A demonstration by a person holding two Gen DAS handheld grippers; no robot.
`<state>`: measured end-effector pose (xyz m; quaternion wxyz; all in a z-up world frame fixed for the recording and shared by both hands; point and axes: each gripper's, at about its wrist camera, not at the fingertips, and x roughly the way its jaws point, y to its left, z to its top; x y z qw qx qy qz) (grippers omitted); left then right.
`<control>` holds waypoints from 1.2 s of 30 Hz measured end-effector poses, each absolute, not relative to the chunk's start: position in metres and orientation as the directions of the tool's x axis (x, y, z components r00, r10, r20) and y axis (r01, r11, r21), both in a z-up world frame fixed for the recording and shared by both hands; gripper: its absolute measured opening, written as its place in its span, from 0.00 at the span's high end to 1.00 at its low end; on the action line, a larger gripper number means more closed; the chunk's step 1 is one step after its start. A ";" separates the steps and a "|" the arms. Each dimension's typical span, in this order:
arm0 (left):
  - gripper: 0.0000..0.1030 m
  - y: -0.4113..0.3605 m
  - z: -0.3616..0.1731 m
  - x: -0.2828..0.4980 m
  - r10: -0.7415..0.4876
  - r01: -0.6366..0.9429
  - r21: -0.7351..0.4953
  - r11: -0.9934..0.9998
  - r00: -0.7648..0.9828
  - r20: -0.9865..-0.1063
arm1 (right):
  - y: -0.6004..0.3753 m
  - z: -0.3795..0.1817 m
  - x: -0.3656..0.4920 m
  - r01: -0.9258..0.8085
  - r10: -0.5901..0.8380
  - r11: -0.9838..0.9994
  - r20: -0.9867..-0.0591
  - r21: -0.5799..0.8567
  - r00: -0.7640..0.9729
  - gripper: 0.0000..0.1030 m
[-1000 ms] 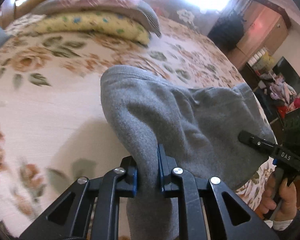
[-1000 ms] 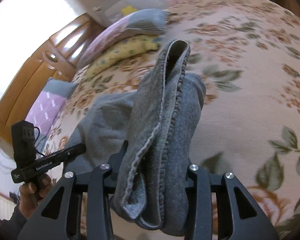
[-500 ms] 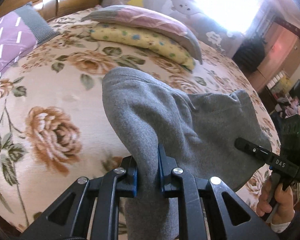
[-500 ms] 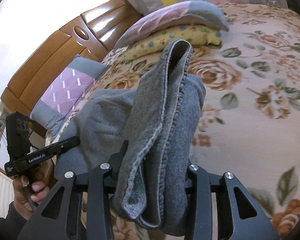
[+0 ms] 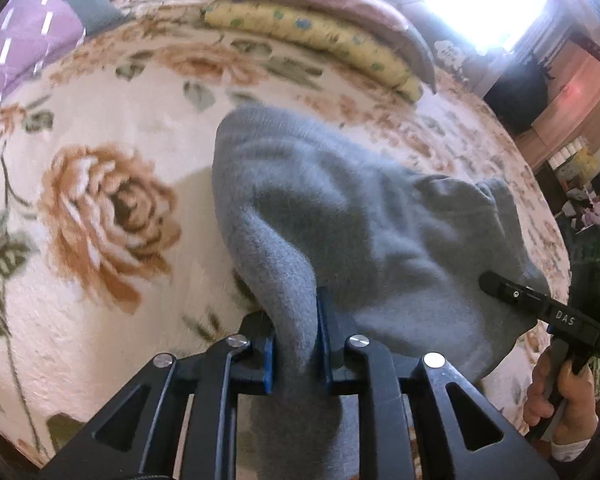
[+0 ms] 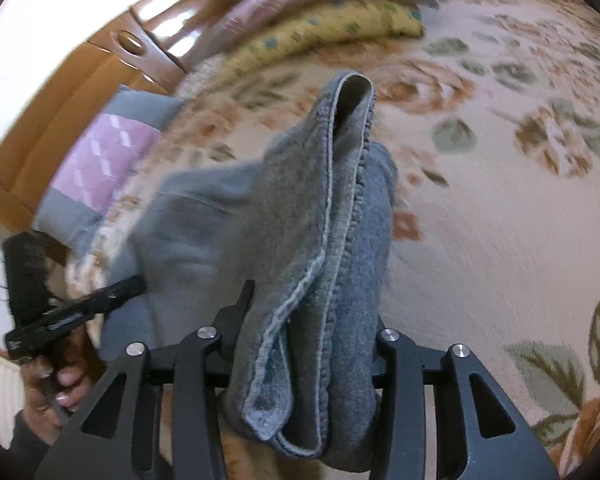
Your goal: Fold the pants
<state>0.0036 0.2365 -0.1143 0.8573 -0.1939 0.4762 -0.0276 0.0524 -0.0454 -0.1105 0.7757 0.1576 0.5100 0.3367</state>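
Observation:
Grey fleece pants (image 5: pixel 360 220) hang between my two grippers above a floral bed. My left gripper (image 5: pixel 296 344) is shut on one folded edge of the pants, the cloth pinched between its blue pads. My right gripper (image 6: pixel 308 328) is shut on a thick bunch of the pants (image 6: pixel 332 240) with the ribbed hem showing. The right gripper also shows at the right of the left wrist view (image 5: pixel 540 308), and the left gripper shows at the left of the right wrist view (image 6: pixel 72 312). The cloth sags between them.
The bed (image 5: pixel 100 208) has a cream blanket with orange roses. A yellow and a pink pillow (image 5: pixel 320 36) lie at its far end, a purple pillow (image 5: pixel 24 40) by the wooden headboard (image 6: pixel 80 80). Cabinets and clutter (image 5: pixel 580 184) stand to the right.
Both grippers have carried the pants forward over the bed and lower toward it. The views have tilted down and blur with motion. Both grips are unchanged.

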 end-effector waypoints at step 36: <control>0.53 0.215 -0.063 -0.061 -0.119 0.045 -0.115 0.992 0.574 -0.810 | -0.068 -0.037 -0.003 -0.754 0.690 0.588 -0.668 0.294 0.279 0.13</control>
